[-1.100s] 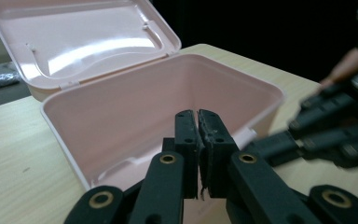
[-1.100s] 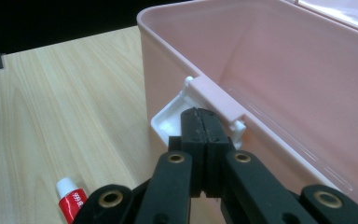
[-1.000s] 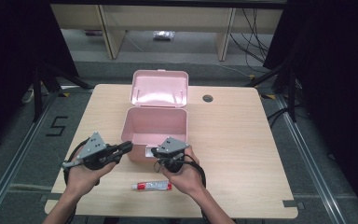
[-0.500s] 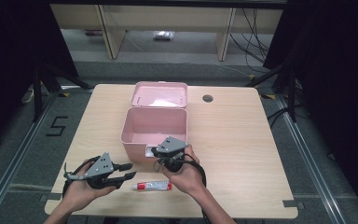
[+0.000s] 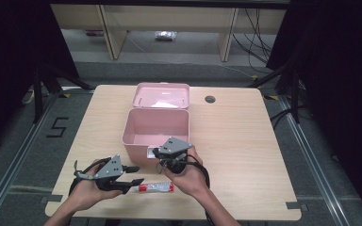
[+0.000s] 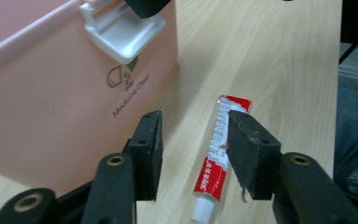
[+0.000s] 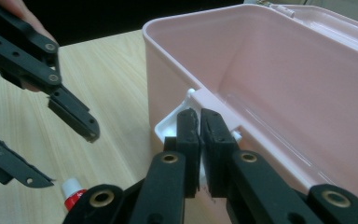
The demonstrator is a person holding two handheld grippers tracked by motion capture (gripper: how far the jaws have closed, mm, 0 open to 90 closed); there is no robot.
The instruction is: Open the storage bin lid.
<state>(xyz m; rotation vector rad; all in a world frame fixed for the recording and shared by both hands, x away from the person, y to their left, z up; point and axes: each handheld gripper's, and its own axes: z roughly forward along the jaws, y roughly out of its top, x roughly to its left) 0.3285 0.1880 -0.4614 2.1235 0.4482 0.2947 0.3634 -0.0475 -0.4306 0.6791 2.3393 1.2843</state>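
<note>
As the left gripper comes down toward the front edge of the table, its jaws have just been opening and now stand spread, with the tube of ointment lying on the wood between and just ahead of them, untouched by either pad. Seen along the left gripper in its own view, the tube runs almost lengthwise with the jaws, its white cap nearest the camera and its crimped red end pointing away, and it sits closer to the right-hand pad than to the other. That alignment is the point on which the pick-up appears to turn: a squeeze across the tube's narrow width looks possible without turning the wrist, provided the jaws first shift sideways to centre it. The right gripper is farther from the tube and rests at the white latch on the front wall of the open pink box; its jaws are nearly together, a thin gap between the pads, and have just begun to part.
</note>
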